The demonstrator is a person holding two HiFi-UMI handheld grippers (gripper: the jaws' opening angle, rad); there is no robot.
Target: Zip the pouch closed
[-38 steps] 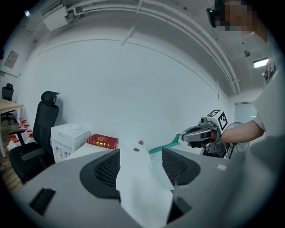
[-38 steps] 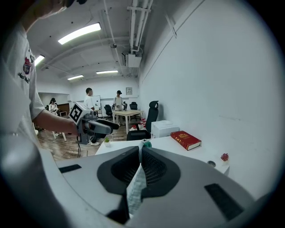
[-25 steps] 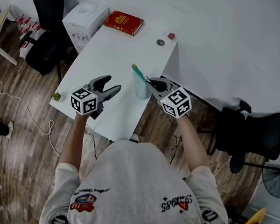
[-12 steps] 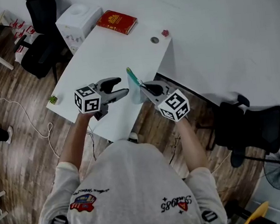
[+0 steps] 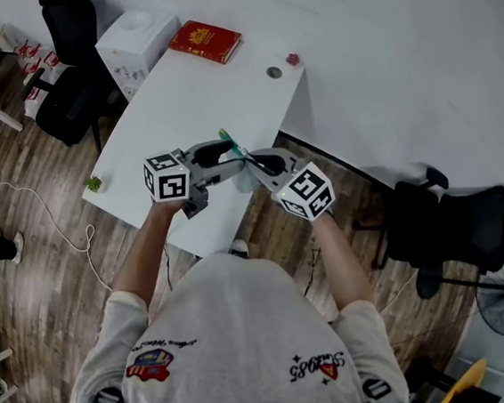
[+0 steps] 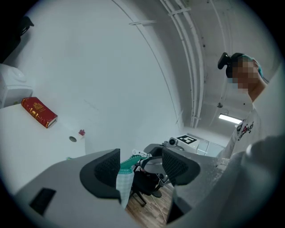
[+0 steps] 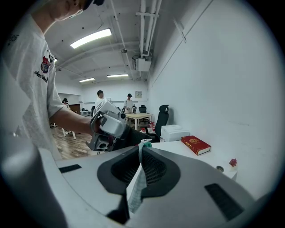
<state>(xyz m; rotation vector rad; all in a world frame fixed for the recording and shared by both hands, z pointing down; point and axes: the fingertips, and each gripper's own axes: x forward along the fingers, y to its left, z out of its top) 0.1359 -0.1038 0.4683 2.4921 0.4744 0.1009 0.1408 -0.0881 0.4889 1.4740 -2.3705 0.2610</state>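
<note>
First, hold right gripper (image 7: 140, 153) clamped on pouch (image 7: 135, 189) above near edge of table (image 5: 178, 96); bring open-jawed left gripper (image 6: 140, 153) squarely over zip pull (image 7: 144, 141), close firmly, then draw straight across.

right gripper (image 7: 139, 161) pinches the pouch (image 7: 135, 192) edge, left gripper (image 7: 108, 128) close behind it

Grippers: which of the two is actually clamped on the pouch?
The right gripper: its jaws are shut on the pouch. The left gripper has its jaws apart, with the green zip edge between them.
</note>
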